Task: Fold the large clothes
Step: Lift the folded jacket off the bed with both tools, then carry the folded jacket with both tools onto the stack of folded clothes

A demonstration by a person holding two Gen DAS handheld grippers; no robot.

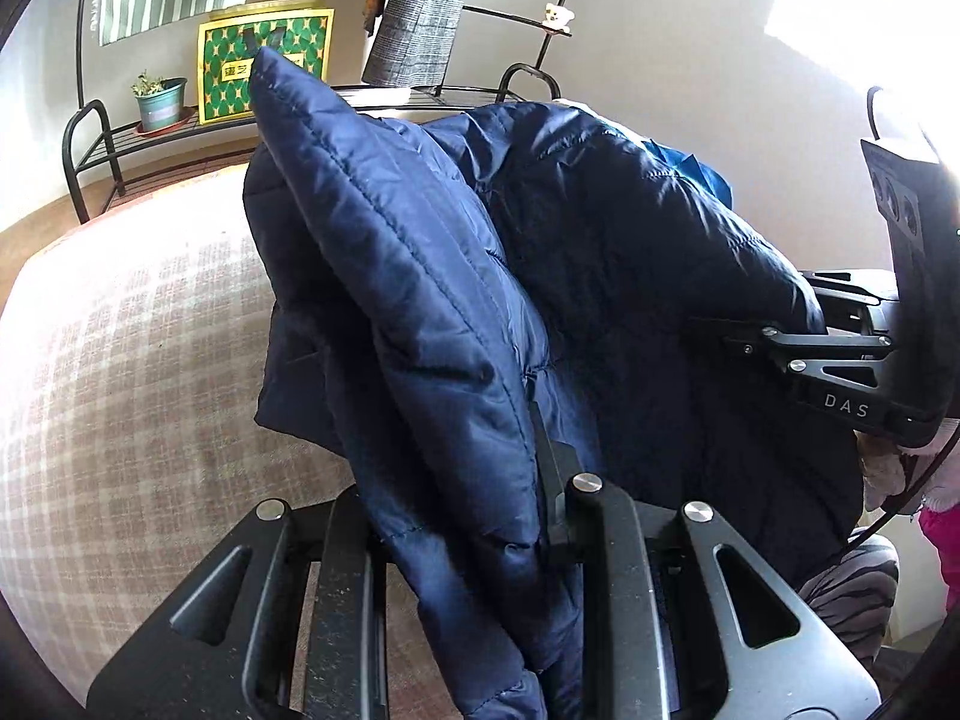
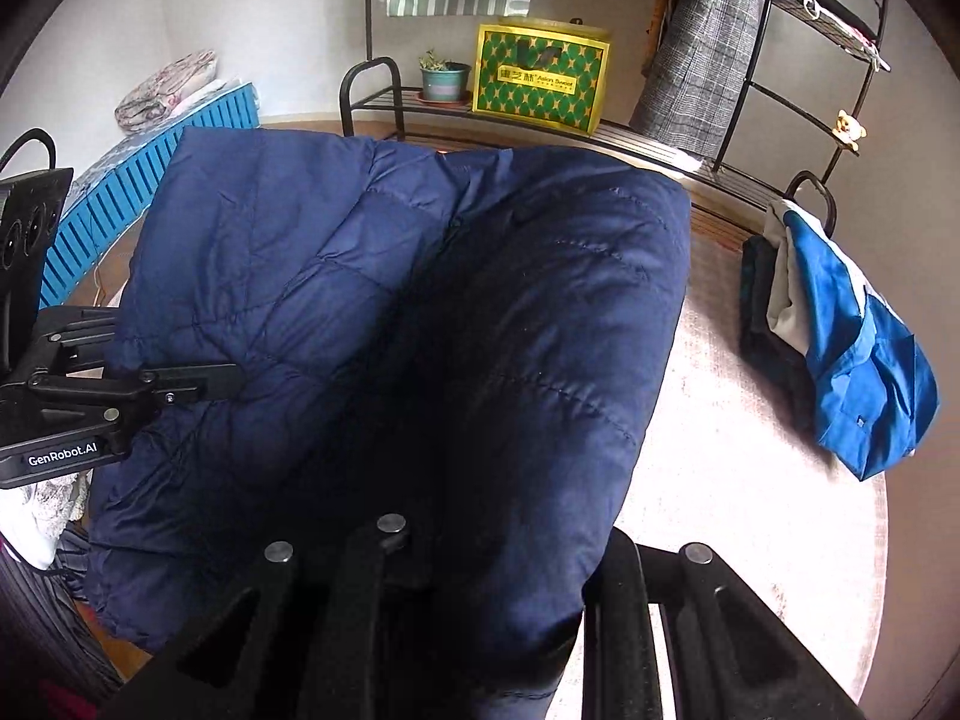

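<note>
A navy quilted puffer jacket (image 1: 420, 276) hangs bunched between both grippers, lifted above the pink checked bed (image 1: 132, 330). My left gripper (image 1: 480, 516) is shut on a thick fold of the jacket; the fabric hides its fingertips. It also shows at the left of the right wrist view (image 2: 198, 384), pinching the jacket's edge. My right gripper (image 2: 480, 570) is shut on another fold of the jacket (image 2: 390, 312), which covers its fingers. It appears at the right of the left wrist view (image 1: 744, 336), clamped on the jacket's side.
A blue and white garment pile (image 2: 852, 348) lies on the bed at the right. A black metal rack (image 2: 372, 90) behind holds a potted plant (image 2: 444, 81), a green and yellow bag (image 2: 540, 78) and hanging clothes (image 2: 696, 48). A blue slatted crate (image 2: 132, 192) stands at the left.
</note>
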